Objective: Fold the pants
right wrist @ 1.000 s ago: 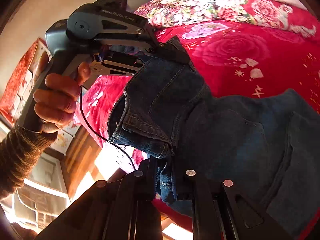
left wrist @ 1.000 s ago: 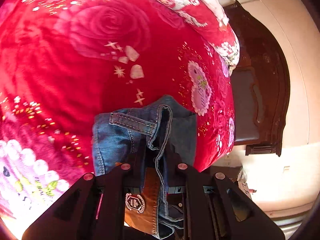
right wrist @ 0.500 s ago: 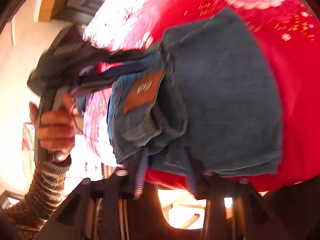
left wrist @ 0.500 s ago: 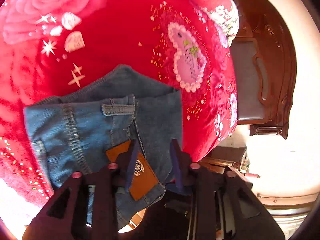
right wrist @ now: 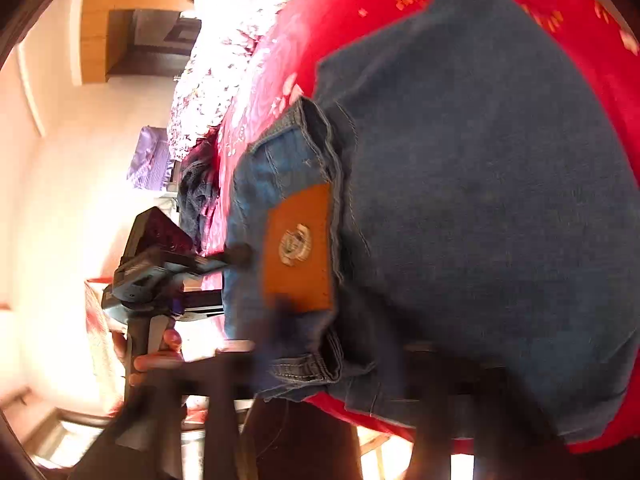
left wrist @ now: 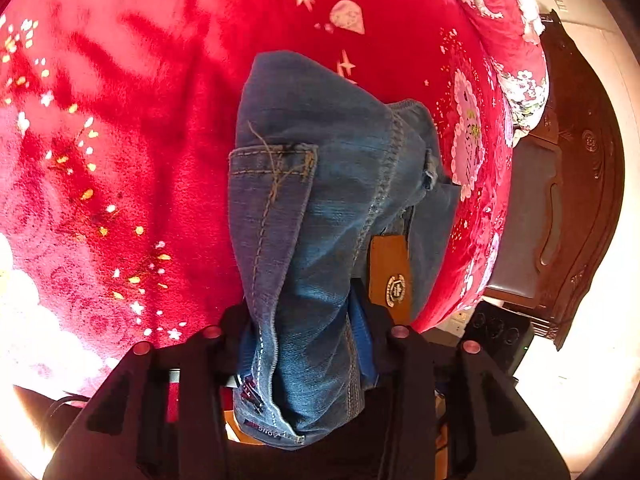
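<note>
The blue jeans (left wrist: pixel 320 184) lie folded in a bundle near the edge of a red flowered bed cover (left wrist: pixel 120 120). Their brown leather waistband patch (left wrist: pixel 390 276) shows. My left gripper (left wrist: pixel 304 336) has a thick wad of the waistband denim between its jaws, pinched and bunched up. In the right wrist view the jeans (right wrist: pixel 480 200) and patch (right wrist: pixel 298 248) fill the frame. My right gripper (right wrist: pixel 340 360) is a dark blur at the jeans' near edge; its jaws stand wide apart. The left gripper (right wrist: pixel 236 256) reaches the denim from the left, held by a hand.
The bed edge drops off just right of the jeans, with a dark wooden chair (left wrist: pixel 560 200) beside it. A flowered quilt (left wrist: pixel 516 64) lies at the far right of the bed. More denim (right wrist: pixel 196 196) lies farther along the bed.
The left gripper has bunched up the waistband and now grips it after standing open half a second ago. The right gripper stays open at the jeans' edge. The view has swung round.
</note>
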The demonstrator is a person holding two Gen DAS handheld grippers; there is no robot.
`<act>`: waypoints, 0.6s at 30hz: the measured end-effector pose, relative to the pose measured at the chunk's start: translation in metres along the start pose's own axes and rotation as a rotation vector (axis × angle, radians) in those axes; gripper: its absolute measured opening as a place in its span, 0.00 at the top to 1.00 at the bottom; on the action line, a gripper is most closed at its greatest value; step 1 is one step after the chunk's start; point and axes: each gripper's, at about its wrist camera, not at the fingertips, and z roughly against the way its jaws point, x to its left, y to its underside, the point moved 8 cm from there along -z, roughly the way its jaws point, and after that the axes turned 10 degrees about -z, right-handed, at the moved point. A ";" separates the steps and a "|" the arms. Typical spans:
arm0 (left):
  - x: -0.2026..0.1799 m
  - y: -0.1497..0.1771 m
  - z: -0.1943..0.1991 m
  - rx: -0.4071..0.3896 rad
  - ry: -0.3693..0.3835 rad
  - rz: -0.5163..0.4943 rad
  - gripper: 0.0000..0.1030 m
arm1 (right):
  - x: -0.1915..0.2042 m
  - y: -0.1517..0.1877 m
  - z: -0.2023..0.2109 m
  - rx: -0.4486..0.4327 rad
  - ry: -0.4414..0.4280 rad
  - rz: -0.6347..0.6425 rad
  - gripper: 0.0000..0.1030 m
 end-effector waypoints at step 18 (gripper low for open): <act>-0.013 0.017 0.029 -0.066 -0.023 -0.160 0.41 | -0.006 -0.004 0.063 -0.097 0.140 0.099 0.55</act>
